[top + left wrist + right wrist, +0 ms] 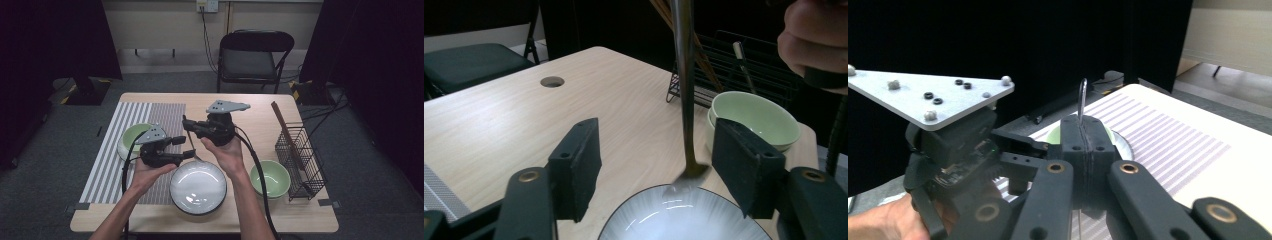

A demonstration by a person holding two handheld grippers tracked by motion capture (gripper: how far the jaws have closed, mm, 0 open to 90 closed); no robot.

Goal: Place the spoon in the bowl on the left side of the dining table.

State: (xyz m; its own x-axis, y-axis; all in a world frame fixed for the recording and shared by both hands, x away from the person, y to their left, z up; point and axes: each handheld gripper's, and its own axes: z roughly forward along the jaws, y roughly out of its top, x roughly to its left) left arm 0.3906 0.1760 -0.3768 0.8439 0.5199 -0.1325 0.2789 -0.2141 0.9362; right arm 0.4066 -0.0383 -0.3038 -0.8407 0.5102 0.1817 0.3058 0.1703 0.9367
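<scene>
Above the white plate [198,187] at counter centre, the right gripper [189,125] is clamped shut on a spoon [685,90], handle upright, bowl down touching the plate. Left gripper [186,147], at its 7 o'clock, stands open, jaws straddling the spoon without contact.

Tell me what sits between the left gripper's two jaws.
In the left gripper view, a spoon's handle hangs between the open jaws of the left gripper, nearer one jaw, its bowl over the plate.
</scene>
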